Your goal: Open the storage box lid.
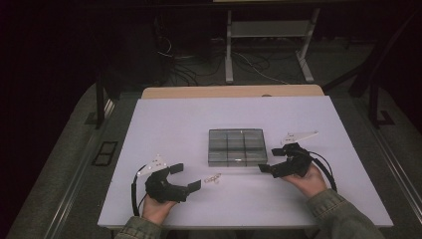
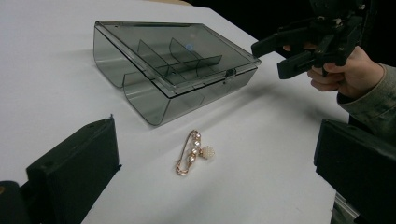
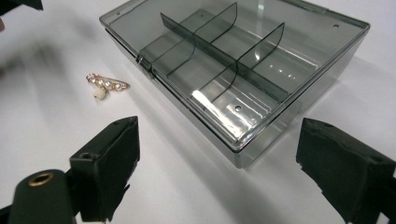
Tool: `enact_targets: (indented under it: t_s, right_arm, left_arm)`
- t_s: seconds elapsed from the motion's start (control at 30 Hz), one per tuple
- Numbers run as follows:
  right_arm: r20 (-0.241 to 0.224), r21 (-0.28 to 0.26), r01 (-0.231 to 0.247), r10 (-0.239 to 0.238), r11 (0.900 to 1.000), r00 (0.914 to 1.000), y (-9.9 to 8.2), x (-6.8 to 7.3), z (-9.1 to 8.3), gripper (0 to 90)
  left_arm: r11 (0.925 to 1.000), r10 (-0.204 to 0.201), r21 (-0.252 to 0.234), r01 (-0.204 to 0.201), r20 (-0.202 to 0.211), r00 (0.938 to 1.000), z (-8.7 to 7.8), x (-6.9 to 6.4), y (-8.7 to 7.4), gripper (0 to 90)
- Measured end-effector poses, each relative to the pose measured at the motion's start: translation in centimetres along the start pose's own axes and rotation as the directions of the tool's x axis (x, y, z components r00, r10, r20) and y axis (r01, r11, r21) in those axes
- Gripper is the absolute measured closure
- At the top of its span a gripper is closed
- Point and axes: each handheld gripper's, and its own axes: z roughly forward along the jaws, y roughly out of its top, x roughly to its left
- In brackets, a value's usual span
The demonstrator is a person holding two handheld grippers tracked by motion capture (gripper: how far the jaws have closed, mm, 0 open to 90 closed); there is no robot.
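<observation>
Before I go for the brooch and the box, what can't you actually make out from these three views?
- Box latch: small and see-through in both gripper views; locked or loose, cannot tell.
- Brooch clasp: too small in the high view, underside hidden against the table.
- Left gripper: in its own view the bottom edge cuts off the jaws.
- Right gripper: body dark, detail lost in the high view.

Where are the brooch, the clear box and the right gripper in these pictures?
brooch (image 2: 192, 154), left gripper view, on its row of pearls.
clear box (image 3: 243, 60), right gripper view, on the closed lid.
right gripper (image 1: 268, 169), high view, between its open jaws.
</observation>
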Motion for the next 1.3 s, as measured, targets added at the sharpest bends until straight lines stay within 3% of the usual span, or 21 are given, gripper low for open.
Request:
enact_targets:
  t_s: [0.2,0.3,0.63,1.07,1.3]
  right_arm:
    - [0.024,0.033,0.007,-0.008,0.9994,0.9997,-0.31,-0.02,0.6,14.8]
    - [0.031,0.053,0.014,-0.016,0.9985,0.9994,-0.57,-0.15,0.84,20.6]
    - [0.054,0.047,0.031,-0.033,0.9984,0.998,-0.88,-0.65,0.76,47.6]
    - [0.061,0.021,0.051,-0.052,0.9985,0.9968,-0.82,-0.63,0.34,64.9]
    - [0.061,0.017,0.063,-0.064,0.9979,0.9961,-0.81,-0.46,0.1,69.3]
  left_arm:
    - [1.0,0.0,0.0,0.0,0.0,1.0,-0.01,-0.02,-0.01,0.0]
    - [1.0,-0.001,-0.003,0.001,0.001,1.0,-0.06,-0.02,-0.01,0.0]
    - [1.0,-0.001,-0.002,0.001,0.002,1.0,-0.02,-0.03,0.01,0.0]
    - [1.0,0.003,0.004,-0.003,0.001,1.0,0.03,-0.01,0.02,0.0]
    - [1.0,0.005,0.004,-0.005,0.002,1.0,0.08,-0.04,0.03,0.0]
